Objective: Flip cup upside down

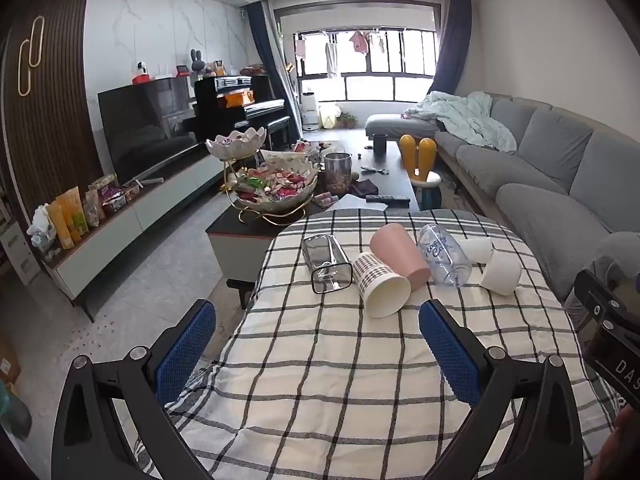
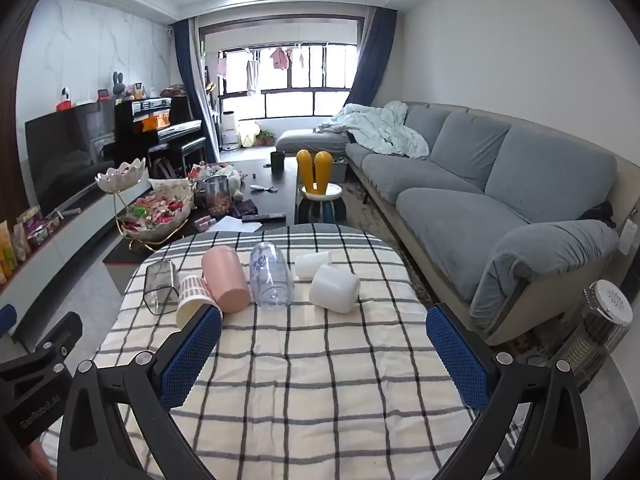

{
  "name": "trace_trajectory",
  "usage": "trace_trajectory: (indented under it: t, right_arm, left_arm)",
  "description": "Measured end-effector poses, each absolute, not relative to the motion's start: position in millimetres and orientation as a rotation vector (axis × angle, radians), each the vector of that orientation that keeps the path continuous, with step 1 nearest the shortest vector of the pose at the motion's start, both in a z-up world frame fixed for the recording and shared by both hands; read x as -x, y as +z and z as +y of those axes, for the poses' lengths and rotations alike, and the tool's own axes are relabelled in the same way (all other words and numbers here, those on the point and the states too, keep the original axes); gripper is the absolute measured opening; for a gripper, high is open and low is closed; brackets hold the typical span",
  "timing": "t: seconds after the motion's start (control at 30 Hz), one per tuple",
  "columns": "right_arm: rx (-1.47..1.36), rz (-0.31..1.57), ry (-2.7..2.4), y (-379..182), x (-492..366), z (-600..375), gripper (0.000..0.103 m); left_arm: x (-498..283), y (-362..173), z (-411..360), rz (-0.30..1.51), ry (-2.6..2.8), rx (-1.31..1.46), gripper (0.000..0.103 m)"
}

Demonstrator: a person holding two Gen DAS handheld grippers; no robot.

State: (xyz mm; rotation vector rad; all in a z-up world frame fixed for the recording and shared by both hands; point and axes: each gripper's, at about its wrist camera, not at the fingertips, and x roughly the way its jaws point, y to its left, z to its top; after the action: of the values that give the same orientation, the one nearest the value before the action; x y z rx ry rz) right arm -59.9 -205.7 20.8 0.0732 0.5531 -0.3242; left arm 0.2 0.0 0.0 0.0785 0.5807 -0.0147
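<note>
Several cups lie on their sides in a row on the checked tablecloth (image 1: pixel 320 360): a clear square glass (image 1: pixel 326 264), a plaid paper cup (image 1: pixel 380 286), a pink cup (image 1: pixel 400 254), a clear printed cup (image 1: pixel 444 258) and two white cups (image 1: pixel 500 274). The right wrist view shows the same row: glass (image 2: pixel 160 286), plaid cup (image 2: pixel 192 294), pink cup (image 2: pixel 226 278), clear cup (image 2: pixel 271 278), white cups (image 2: pixel 334 288). My left gripper (image 1: pixel 316 348) is open and empty, short of the plaid cup. My right gripper (image 2: pixel 324 344) is open and empty, short of the clear and white cups.
A dark coffee table (image 1: pixel 384 188) with snack bowls (image 1: pixel 276 192) and a jar stands beyond the checked table. A grey sofa (image 2: pixel 480 200) runs along the right. A TV cabinet (image 1: pixel 120 216) runs along the left. A heater (image 2: pixel 600 320) stands at the right.
</note>
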Motion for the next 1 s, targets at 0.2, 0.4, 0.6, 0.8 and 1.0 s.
trace_trajectory:
  t: [0.2, 0.4, 0.6, 0.8, 1.0]
  right_arm:
    - [-0.08, 0.55, -0.324, 21.2, 61.1, -204.7, 0.103]
    - [-0.085, 0.559, -0.321, 19.0, 59.2, -207.5, 0.103]
    - [-0.085, 0.558, -0.32, 20.6, 60.6, -206.5, 0.103]
    - [-0.089, 0.561, -0.319, 18.9, 59.3, -205.5, 0.103]
    - [-0.094, 0.563, -0.32, 17.4, 63.1, -200.4, 0.103]
  left_arm:
    - [0.1, 0.3, 0.1, 0.584, -0.019, -0.087, 0.103]
    - [4.3, 4.3, -1.1, 0.555, -0.024, -0.086, 0.103]
    - [4.5, 6.0, -2.2, 0.557, -0.026, -0.086, 0.103]
    - [3.4, 5.7, -0.3, 0.561, -0.028, -0.078, 0.103]
    - [3.5, 5.9, 0.2, 0.562, -0.029, -0.075, 0.103]
